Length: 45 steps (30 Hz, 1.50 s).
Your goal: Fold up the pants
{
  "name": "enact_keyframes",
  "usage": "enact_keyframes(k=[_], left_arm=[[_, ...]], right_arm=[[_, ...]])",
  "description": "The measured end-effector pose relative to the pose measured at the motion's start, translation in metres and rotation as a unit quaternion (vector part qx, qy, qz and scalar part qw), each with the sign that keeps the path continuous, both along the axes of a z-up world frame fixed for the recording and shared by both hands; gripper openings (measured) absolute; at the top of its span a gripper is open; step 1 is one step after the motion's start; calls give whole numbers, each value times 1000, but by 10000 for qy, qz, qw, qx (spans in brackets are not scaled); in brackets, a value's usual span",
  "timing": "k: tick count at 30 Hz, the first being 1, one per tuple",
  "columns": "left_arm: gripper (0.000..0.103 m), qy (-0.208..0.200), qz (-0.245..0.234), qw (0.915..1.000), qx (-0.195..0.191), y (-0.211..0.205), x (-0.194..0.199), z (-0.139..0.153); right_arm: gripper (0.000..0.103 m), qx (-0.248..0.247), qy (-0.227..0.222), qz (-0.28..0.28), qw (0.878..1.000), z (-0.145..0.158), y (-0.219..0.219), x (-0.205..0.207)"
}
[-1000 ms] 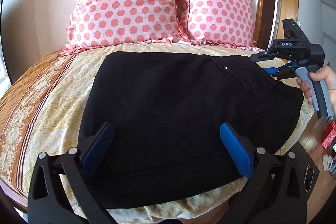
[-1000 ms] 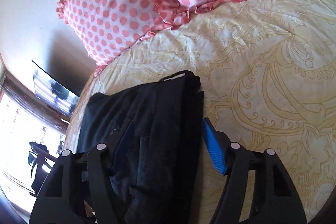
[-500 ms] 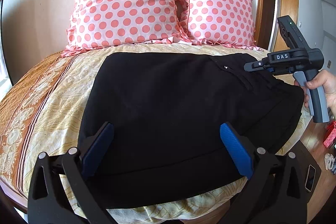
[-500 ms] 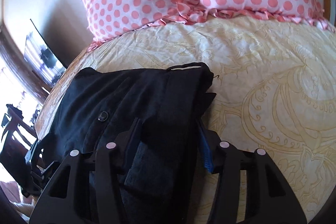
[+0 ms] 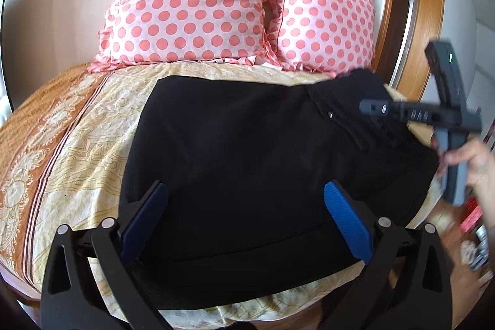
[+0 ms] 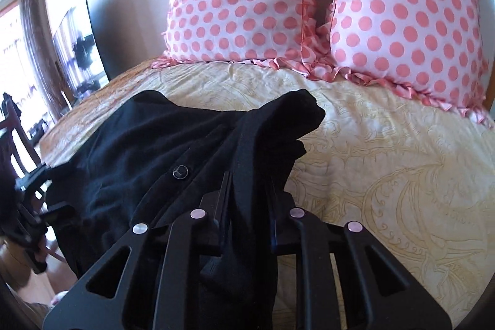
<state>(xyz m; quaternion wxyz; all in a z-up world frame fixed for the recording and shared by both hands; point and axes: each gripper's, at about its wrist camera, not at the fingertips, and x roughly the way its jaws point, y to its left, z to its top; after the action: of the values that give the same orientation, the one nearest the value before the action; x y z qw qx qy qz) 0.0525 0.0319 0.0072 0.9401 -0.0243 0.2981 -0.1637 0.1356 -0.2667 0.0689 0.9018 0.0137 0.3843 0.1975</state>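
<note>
Folded black pants (image 5: 247,160) lie across the cream patterned bedspread (image 5: 77,144). My left gripper (image 5: 244,187) hovers open over their near edge, its blue pads wide apart and nothing between them. At the right end a person's hand (image 5: 473,160) holds my right gripper (image 5: 371,107). In the right wrist view that gripper (image 6: 250,178) has its jaws closing, with a bunched fold of the pants' waist end (image 6: 278,119) pinched between the pads and raised a little off the bed. A button (image 6: 181,172) shows on the cloth to the left.
Two pink polka-dot pillows (image 5: 191,5) (image 5: 324,20) lean against the wall at the head of the bed. A wooden door frame (image 5: 386,5) stands to the right. Small items lie blurred on the floor (image 5: 473,237) beside the bed. A dark screen (image 6: 80,57) stands by the window.
The right gripper rolled upright, its jaws narrowed onto the pants' end, and that end rose and bunched up. The left gripper stayed where it was, still open.
</note>
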Motion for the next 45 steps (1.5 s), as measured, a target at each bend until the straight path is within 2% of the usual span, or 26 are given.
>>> enact_keyframes(k=[5, 8, 10, 15, 18, 24, 28, 32, 34, 35, 36, 42, 45], left_arm=[[101, 56, 335, 9987, -380, 38, 27, 30], [101, 275, 533, 9977, -300, 55, 60, 39], [99, 699, 499, 9960, -258, 63, 92, 36], [71, 1546, 121, 9856, -668, 64, 135, 20], [68, 1921, 34, 9784, -768, 59, 151, 9], [65, 2197, 40, 9728, -728, 58, 171, 5], [65, 2337, 54, 9702, -631, 56, 177, 8], [63, 2365, 158, 9705, -440, 50, 177, 9], [46, 2316, 303, 9718, -327, 49, 177, 11], [29, 2239, 291, 9738, -278, 49, 175, 13], [20, 2178, 252, 9753, -278, 48, 174, 16], [14, 1818, 159, 9830, -194, 45, 168, 32], [12, 1656, 186, 9855, -310, 45, 176, 42]], right_arm=[[19, 320, 298, -193, 9989, -11, -13, 8], [19, 312, 323, -204, 9988, -12, -13, 9], [19, 322, 346, -206, 9987, -12, -13, 10], [19, 384, 408, -215, 9982, -13, -15, 11], [19, 492, 480, -242, 9973, -14, -17, 13], [21, 783, 707, -313, 9939, -19, -24, 20], [30, 1186, 1018, -477, 9866, -27, -34, 27], [31, 1485, 1085, -468, 9818, -33, -40, 28], [24, 1509, 1012, -422, 9824, -32, -39, 27], [21, 1501, 955, -384, 9833, -30, -38, 25], [19, 1488, 904, -365, 9841, -28, -37, 24], [17, 1631, 732, -329, 9833, -15, -38, 31], [17, 1566, 578, -325, 9854, -5, -37, 44]])
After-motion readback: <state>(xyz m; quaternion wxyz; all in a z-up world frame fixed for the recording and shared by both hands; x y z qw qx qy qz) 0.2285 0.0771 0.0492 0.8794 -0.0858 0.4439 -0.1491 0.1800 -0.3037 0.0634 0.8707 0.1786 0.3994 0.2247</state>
